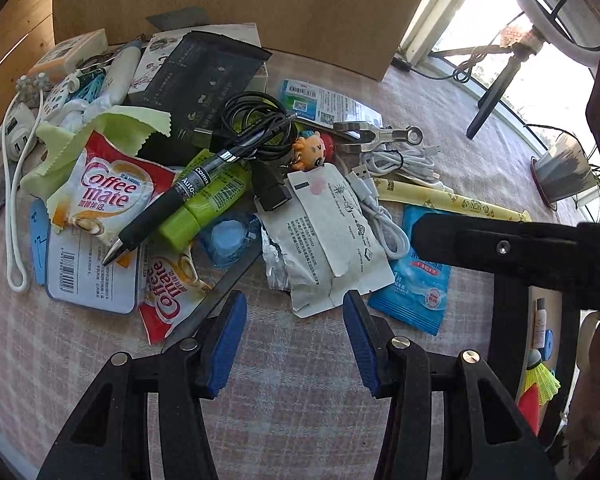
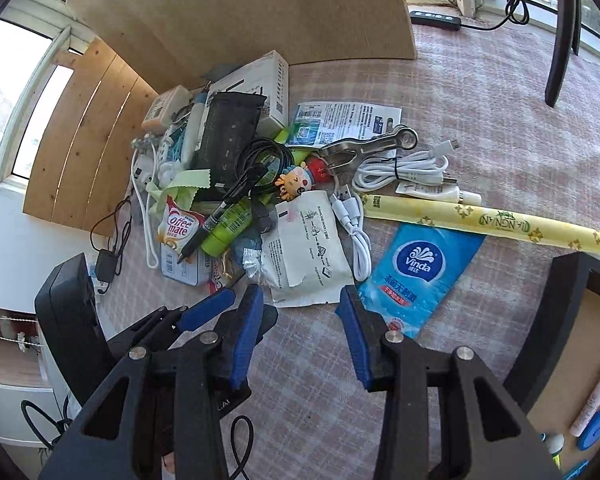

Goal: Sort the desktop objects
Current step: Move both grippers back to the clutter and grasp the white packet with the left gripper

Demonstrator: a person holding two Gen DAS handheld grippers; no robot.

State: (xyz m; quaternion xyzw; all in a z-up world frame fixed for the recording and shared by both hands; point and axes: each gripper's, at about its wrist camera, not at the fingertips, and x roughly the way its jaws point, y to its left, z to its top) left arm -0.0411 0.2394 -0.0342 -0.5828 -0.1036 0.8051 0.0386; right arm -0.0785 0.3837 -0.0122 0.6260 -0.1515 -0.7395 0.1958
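The desktop objects are lying in one tangled heap on the checked tablecloth (image 1: 300,360), in front of a brown board (image 1: 260,0), and both tongs are hanging just short of its near edge with jaws spread and nothing between them: the left gripper (image 1: 295,312) is pointing at the torn white packet (image 1: 332,236), and the right gripper (image 2: 298,304) is hovering where that same packet meets the blue Vinda wipes pack (image 2: 416,272). The trouble is sitting in how things are overlapping. The white packet is lying over crumpled foil and partly over the blue pack, so a pinch there is likely taking two sheets at once or sliding off flat paper. The black pen (image 1: 172,200) is resting across the green tube (image 1: 204,200) and a Coffee-mate sachet (image 1: 104,196); lifting anything under it is probably sending it rolling. The black cable coil (image 1: 260,124) is looping around the pen's upper end and near the cartoon figurine (image 1: 312,148), and the white USB cable (image 2: 356,236) is trailing beside the packet, so either cord could be dragged along and pull neighbours with it. The long yellow stick pack (image 2: 488,220) is lying apart and looks the safer first pick. With both tongs crowding one spot, they also risk knocking each other.
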